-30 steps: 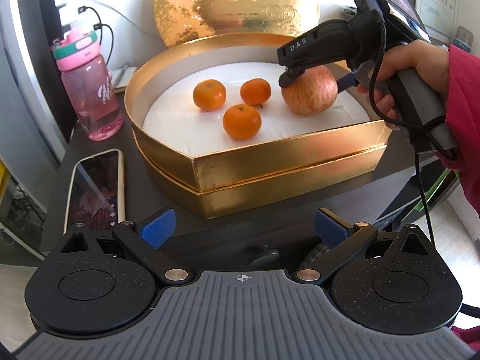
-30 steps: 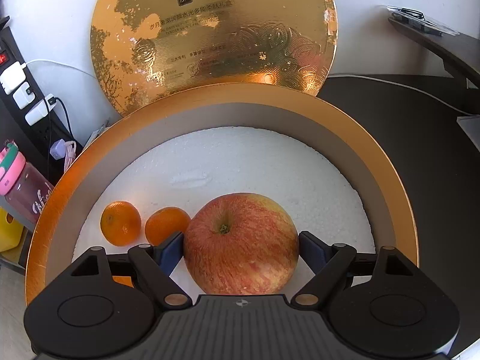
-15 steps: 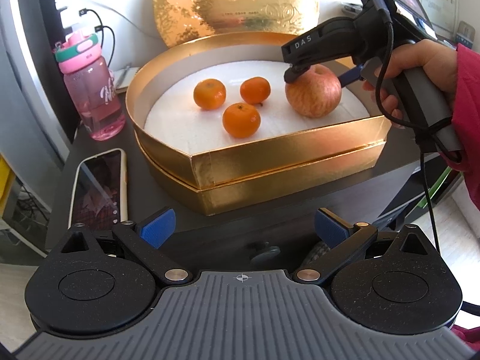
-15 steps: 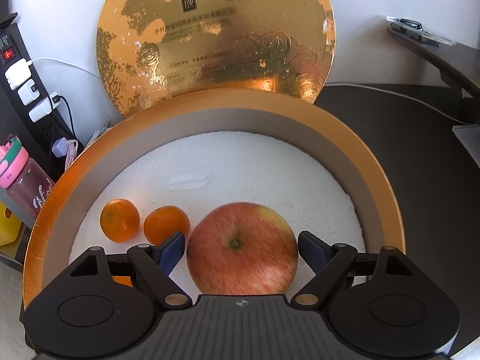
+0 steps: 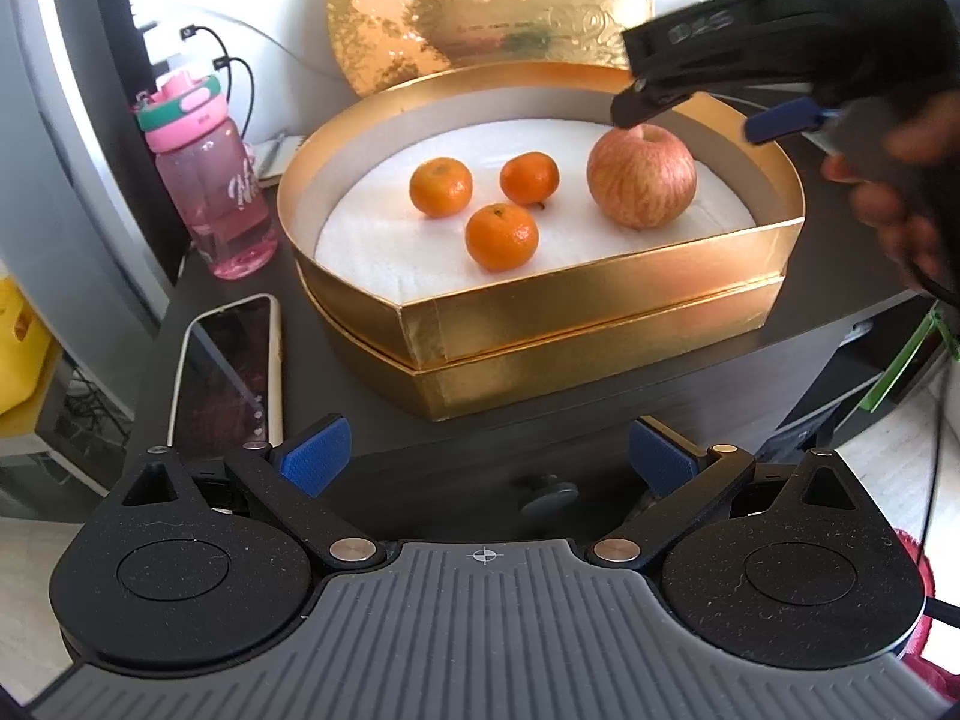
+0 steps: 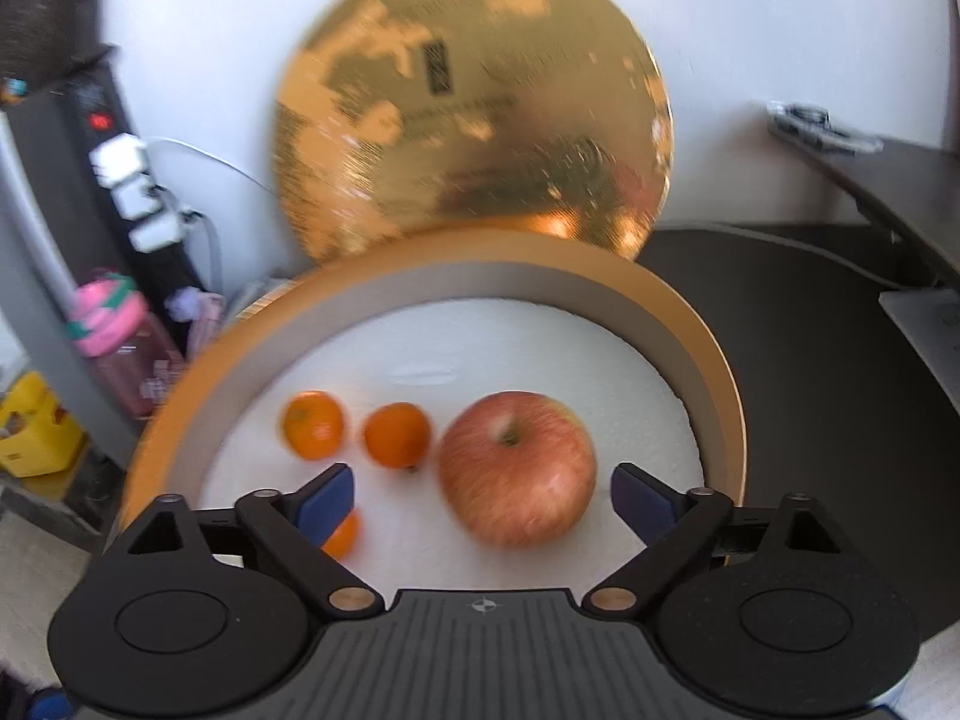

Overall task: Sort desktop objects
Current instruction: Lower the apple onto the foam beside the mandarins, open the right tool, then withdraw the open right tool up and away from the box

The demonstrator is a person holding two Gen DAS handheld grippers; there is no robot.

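So the right gripper has let go of the apple and pulled back, jaws apart. Apple now sits in the gold box beside three oranges. Left gripper hangs apart, empty.

Round streaked apple: red over yellow in my view.
Three small mandarins: orange.
Heart-shaped foil box: gold, white lining.
Plastic water bottle: pink, green-trimmed.

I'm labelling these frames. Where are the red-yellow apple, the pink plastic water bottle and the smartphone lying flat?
Red-yellow apple (image 5: 642,177): left wrist view, front skin.
Pink plastic water bottle (image 5: 219,198): left wrist view, body.
Smartphone (image 5: 225,378): left wrist view, screen.
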